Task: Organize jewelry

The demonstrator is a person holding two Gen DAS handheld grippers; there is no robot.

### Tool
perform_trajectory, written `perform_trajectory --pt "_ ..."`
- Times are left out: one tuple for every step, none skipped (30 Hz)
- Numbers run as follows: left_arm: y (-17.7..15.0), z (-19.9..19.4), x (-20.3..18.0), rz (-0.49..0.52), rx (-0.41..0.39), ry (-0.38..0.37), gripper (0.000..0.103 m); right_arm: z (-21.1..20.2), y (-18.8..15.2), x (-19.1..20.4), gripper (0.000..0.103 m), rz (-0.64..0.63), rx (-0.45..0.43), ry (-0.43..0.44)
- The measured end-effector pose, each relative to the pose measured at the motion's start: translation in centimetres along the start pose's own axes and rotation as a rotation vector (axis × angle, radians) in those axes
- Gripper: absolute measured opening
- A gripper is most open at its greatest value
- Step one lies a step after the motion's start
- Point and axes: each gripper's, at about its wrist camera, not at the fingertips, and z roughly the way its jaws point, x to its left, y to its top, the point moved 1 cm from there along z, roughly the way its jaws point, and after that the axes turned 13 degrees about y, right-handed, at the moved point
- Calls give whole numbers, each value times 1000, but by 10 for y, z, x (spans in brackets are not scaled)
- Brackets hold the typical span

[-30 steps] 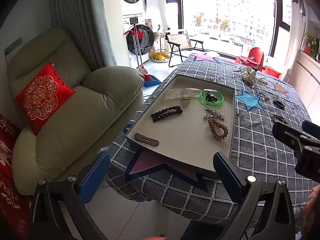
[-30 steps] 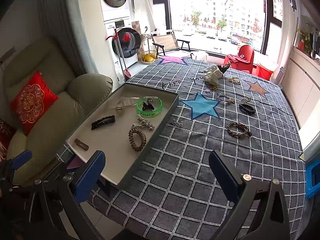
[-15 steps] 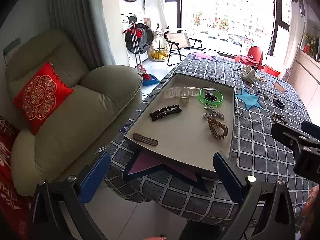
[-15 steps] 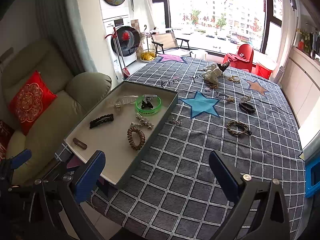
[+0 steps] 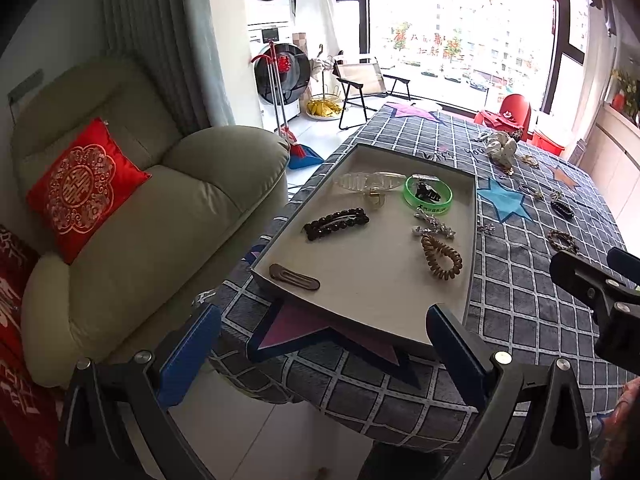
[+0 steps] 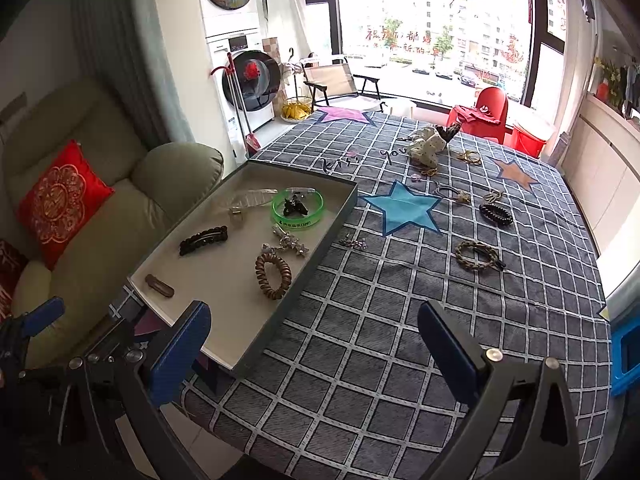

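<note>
A grey tray (image 6: 340, 216) (image 5: 473, 240) with a cream floor sits at the table's left edge. It holds a green bangle (image 6: 298, 205), a brown coil hair tie (image 6: 273, 275), a dark hair clip (image 6: 203, 240), a brown clip (image 6: 159, 285) and a silver piece (image 6: 289, 243). Loose on the checked cloth lie a small silver piece (image 6: 353, 242), a braided bracelet (image 6: 478, 255), a black hair tie (image 6: 496, 214) and a white scrunchie (image 6: 430, 145). My left gripper (image 5: 324, 344) and right gripper (image 6: 314, 344) are both open and empty, short of the table's near edge.
A beige armchair (image 5: 132, 216) with a red cushion (image 5: 82, 188) stands left of the table. A red chair (image 6: 486, 110) and a folding chair (image 6: 340, 80) stand beyond the far end. My right gripper also shows in the left wrist view (image 5: 596, 284).
Both views have shifted slightly, with the table a little lower and nearer in frame. Nothing on the table has moved and both grippers stay open.
</note>
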Motion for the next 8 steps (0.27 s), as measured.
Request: perform_trajectory --pt "0 0 0 0 -2 2 103 0 0 0 103 0 0 0" --pt "1 0 0 0 -3 4 103 0 0 0 103 1 0 0" --pt "1 0 0 -2 -4 2 103 0 0 0 103 2 0 1" --pt "1 -1 -1 -2 -5 0 103 0 0 0 103 3 1 1" --pt "1 -1 -1 1 -7 -1 103 0 0 0 103 4 1 2" --pt "1 -1 -2 3 -8 0 103 2 -1 -1 103 6 2 3" --pt "1 -2 -3 8 -11 2 103 3 -2 -1 103 9 3 4" --pt "1 -2 -3 10 -12 4 103 3 -2 -1 103 11 4 4"
